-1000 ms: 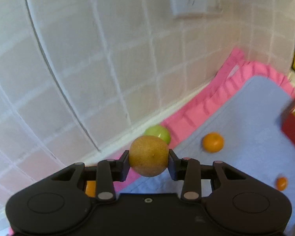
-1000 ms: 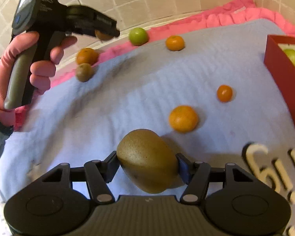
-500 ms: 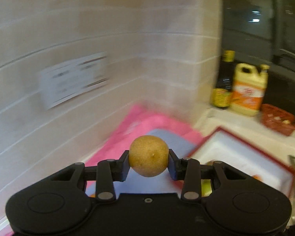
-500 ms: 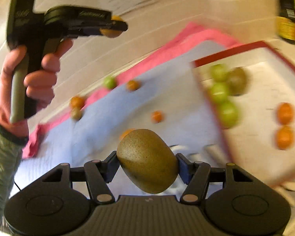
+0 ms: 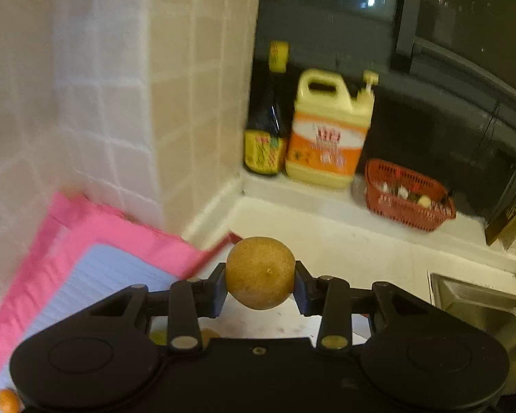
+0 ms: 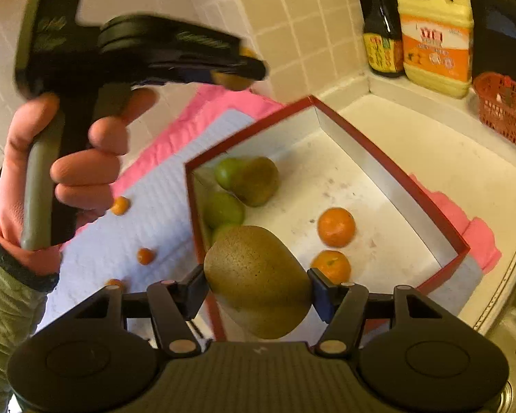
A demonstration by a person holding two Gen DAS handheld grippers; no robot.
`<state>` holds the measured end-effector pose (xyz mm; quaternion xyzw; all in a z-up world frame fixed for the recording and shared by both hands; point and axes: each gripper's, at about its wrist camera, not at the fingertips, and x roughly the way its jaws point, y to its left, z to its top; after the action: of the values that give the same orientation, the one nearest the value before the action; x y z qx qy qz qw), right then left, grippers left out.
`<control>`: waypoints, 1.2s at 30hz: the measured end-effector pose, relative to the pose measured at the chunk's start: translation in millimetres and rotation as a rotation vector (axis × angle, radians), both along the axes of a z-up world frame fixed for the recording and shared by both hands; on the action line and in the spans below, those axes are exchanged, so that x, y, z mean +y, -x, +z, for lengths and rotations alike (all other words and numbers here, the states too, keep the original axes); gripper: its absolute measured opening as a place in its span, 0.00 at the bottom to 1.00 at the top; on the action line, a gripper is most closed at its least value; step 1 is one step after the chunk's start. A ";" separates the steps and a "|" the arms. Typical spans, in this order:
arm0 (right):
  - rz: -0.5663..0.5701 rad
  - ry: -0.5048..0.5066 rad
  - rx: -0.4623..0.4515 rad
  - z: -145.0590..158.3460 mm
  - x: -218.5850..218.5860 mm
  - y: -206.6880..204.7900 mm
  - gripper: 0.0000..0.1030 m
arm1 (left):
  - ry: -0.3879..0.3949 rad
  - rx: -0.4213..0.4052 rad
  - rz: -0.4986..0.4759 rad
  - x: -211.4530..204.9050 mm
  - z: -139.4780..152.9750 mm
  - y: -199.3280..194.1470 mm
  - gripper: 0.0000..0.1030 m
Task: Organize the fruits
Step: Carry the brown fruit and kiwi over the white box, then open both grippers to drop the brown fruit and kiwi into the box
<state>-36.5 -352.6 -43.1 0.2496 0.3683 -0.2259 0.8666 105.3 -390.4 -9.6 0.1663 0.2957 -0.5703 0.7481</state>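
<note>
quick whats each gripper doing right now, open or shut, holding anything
left gripper: shut on the small round brown fruit.
right gripper: shut on the kiwi, over the red box.

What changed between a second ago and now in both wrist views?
Both grippers swung from above the blue mat over to the red box. Nothing was taken or released: left gripper still clamps the round brown fruit, right gripper the kiwi.
</note>
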 end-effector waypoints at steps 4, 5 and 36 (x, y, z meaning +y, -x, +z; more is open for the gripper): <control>0.001 -0.113 0.014 -17.8 -16.9 -7.3 0.62 | -0.067 0.113 -0.038 -20.6 -31.2 -7.6 0.45; 0.004 -0.143 0.015 -22.2 -21.4 -9.7 0.62 | -0.083 0.135 -0.053 -23.6 -39.4 -9.2 0.45; 0.014 -0.184 0.134 -50.5 -35.2 -40.6 0.62 | -0.275 0.157 -0.039 -58.4 -107.5 -19.8 0.51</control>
<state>4.1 -387.8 -93.6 0.3099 0.4463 -0.2010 0.8151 125.1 -448.9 -117.1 0.2279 0.4251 -0.5501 0.6818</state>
